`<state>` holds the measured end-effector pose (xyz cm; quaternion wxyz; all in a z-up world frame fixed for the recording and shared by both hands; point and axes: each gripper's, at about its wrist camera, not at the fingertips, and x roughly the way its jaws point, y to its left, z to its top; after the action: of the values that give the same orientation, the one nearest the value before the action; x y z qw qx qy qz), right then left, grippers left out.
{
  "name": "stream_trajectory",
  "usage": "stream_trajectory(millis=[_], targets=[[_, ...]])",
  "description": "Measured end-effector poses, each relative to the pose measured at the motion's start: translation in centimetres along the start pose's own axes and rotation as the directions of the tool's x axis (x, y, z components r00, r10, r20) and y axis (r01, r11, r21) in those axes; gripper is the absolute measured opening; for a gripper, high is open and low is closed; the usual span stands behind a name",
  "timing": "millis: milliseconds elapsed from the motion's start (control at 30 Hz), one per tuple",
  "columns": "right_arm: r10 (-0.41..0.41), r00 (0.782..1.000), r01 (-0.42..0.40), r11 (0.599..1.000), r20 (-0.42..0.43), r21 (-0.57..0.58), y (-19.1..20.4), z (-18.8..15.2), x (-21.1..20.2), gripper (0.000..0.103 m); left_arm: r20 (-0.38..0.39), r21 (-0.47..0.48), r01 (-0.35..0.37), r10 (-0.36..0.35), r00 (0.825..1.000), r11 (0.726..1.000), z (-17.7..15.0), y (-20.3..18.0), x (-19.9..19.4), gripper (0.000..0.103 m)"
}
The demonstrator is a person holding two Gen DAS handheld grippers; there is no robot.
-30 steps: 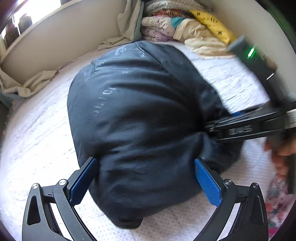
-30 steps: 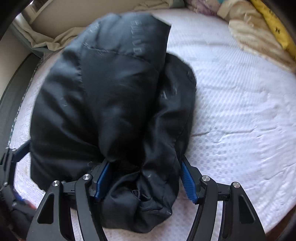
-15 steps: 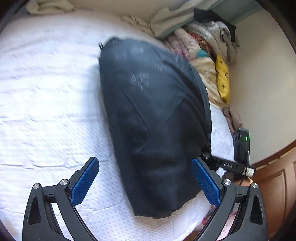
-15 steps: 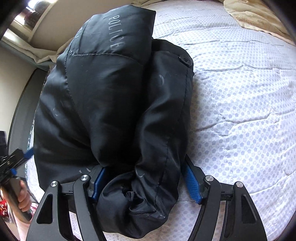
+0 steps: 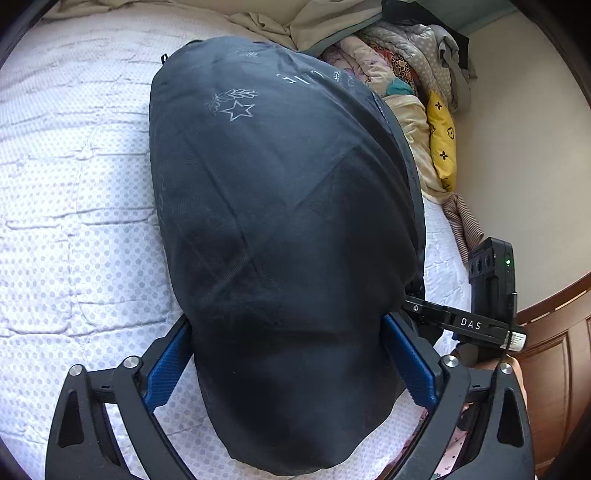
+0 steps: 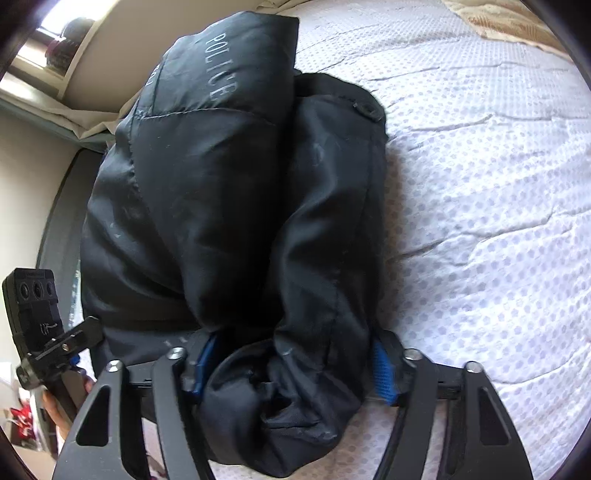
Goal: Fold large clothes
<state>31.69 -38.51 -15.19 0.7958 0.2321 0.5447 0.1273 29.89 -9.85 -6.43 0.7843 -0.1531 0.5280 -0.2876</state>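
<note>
A bulky black padded jacket lies bundled on the white quilted mattress. It has a star and laurel print, and "POLICE" lettering shows in the right wrist view. My left gripper straddles the jacket's near end, its blue pads against both sides of the bundle. My right gripper is clamped on a bunched fold at the jacket's other side. The right gripper's body shows at the jacket's right edge in the left wrist view. The left gripper's body shows at lower left in the right wrist view.
A pile of folded bedding and clothes with a yellow patterned pillow sits at the bed's far right against the wall. A beige sheet is bunched along the headboard. A wooden bed frame borders the right. The bed edge drops off left.
My left gripper has moved forward onto the jacket's end, so its pads now press both sides of the bundle. My right gripper has kept its hold on the bunched fold.
</note>
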Motion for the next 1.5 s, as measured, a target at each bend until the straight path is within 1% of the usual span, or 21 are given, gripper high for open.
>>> stream_trajectory(millis=[67, 133, 267, 433, 500, 600, 733, 767, 867, 1000, 1100, 1167, 1200, 1267, 1300, 1333, 1367, 1400, 1433, 1500], targets=[[-0.016, 1.000, 0.016, 1.000, 0.000, -0.011, 0.4, 0.1, 0.0, 0.054, -0.001, -0.003, -0.004, 0.004, 1.000, 1.000, 0.4, -0.1, -0.1, 0.094], [-0.008, 1.000, 0.008, 1.000, -0.006, 0.003, 0.6, 0.3, 0.1, 0.053, 0.002, -0.011, -0.008, 0.008, 1.000, 1.000, 0.9, 0.1, -0.7, 0.092], [0.021, 0.999, -0.020, 1.000, -0.027, 0.016, 1.2, 1.1, 0.8, 0.052, 0.017, -0.008, -0.042, 0.042, 0.999, 0.999, 1.6, 0.8, -1.9, 0.091], [0.052, 0.998, -0.052, 0.999, -0.035, 0.002, 2.9, 1.7, 2.3, 0.051, 0.035, -0.033, -0.075, 0.076, 0.997, 0.997, 2.5, 3.3, -3.9, 0.089], [0.073, 0.997, -0.073, 0.997, -0.032, -0.013, 3.6, 1.9, 2.7, 0.050, 0.046, -0.048, -0.085, 0.087, 0.995, 0.995, 2.9, 4.5, -4.9, 0.088], [0.130, 0.991, -0.131, 0.991, -0.039, -0.025, 4.6, 2.4, 3.5, 0.048, 0.073, -0.055, -0.116, 0.120, 0.990, 0.992, 3.7, 5.7, -6.6, 0.086], [0.224, 0.972, -0.227, 0.973, -0.066, -0.032, 5.6, 3.0, 4.9, 0.046, 0.118, -0.037, -0.165, 0.168, 0.979, 0.986, 4.4, 6.6, -9.1, 0.083], [0.237, 0.969, -0.240, 0.970, -0.071, -0.033, 5.8, 3.0, 5.1, 0.046, 0.124, -0.035, -0.171, 0.174, 0.977, 0.985, 4.5, 7.0, -9.7, 0.083], [0.269, 0.960, -0.274, 0.960, -0.082, -0.054, 6.4, 3.5, 5.6, 0.045, 0.139, -0.048, -0.173, 0.179, 0.974, 0.984, 4.7, 8.2, -10.8, 0.083], [0.275, 0.957, -0.284, 0.954, -0.092, -0.098, 7.2, 3.9, 6.1, 0.045, 0.151, -0.077, -0.164, 0.174, 0.973, 0.983, 4.8, 10.2, -11.5, 0.083], [0.276, 0.956, -0.287, 0.950, -0.099, -0.119, 7.1, 3.8, 6.3, 0.045, 0.142, -0.107, -0.145, 0.160, 0.977, 0.984, 4.6, 12.1, -11.3, 0.083], [0.271, 0.957, -0.282, 0.951, -0.102, -0.122, 6.3, 3.7, 6.2, 0.045, 0.134, -0.118, -0.129, 0.144, 0.980, 0.985, 4.4, 13.0, -11.0, 0.086], [0.265, 0.959, -0.277, 0.953, -0.102, -0.126, 6.1, 3.5, 6.2, 0.047, 0.130, -0.121, -0.122, 0.137, 0.982, 0.985, 4.3, 13.5, -10.8, 0.088], [0.249, 0.964, -0.260, 0.957, -0.095, -0.127, 5.8, 3.3, 6.4, 0.053, 0.130, -0.121, -0.122, 0.138, 0.982, 0.985, 4.2, 14.0, -10.6, 0.094], [0.245, 0.965, -0.254, 0.959, -0.090, -0.122, 6.1, 3.4, 6.6, 0.059, 0.133, -0.123, -0.124, 0.140, 0.981, 0.985, 4.2, 14.0, -10.6, 0.096], [0.247, 0.965, -0.256, 0.961, -0.090, -0.101, 5.6, 3.3, 6.6, 0.067, 0.137, -0.130, -0.125, 0.143, 0.980, 0.984, 4.1, 14.2, -10.6, 0.099], [0.258, 0.961, -0.265, 0.962, -0.096, -0.069, 5.0, 3.2, 6.5, 0.070, 0.141, -0.142, -0.125, 0.145, 0.979, 0.982, 4.0, 14.3, -10.8, 0.100], [0.271, 0.957, -0.276, 0.960, -0.102, -0.045, 4.6, 3.1, 6.4, 0.073, 0.146, -0.148, -0.120, 0.142, 0.979, 0.982, 3.9, 14.3, -10.9, 0.100], [0.292, 0.951, -0.295, 0.955, -0.106, -0.015, 4.0, 3.1, 5.8, 0.073, 0.153, -0.153, -0.116, 0.140, 0.978, 0.981, 3.7, 14.3, -11.2, 0.100], [0.308, 0.947, -0.310, 0.951, -0.093, -0.006, 3.5, 3.0, 4.2, 0.073, 0.160, -0.153, -0.122, 0.147, 0.976, 0.981, 3.5, 14.1, -11.6, 0.100]])
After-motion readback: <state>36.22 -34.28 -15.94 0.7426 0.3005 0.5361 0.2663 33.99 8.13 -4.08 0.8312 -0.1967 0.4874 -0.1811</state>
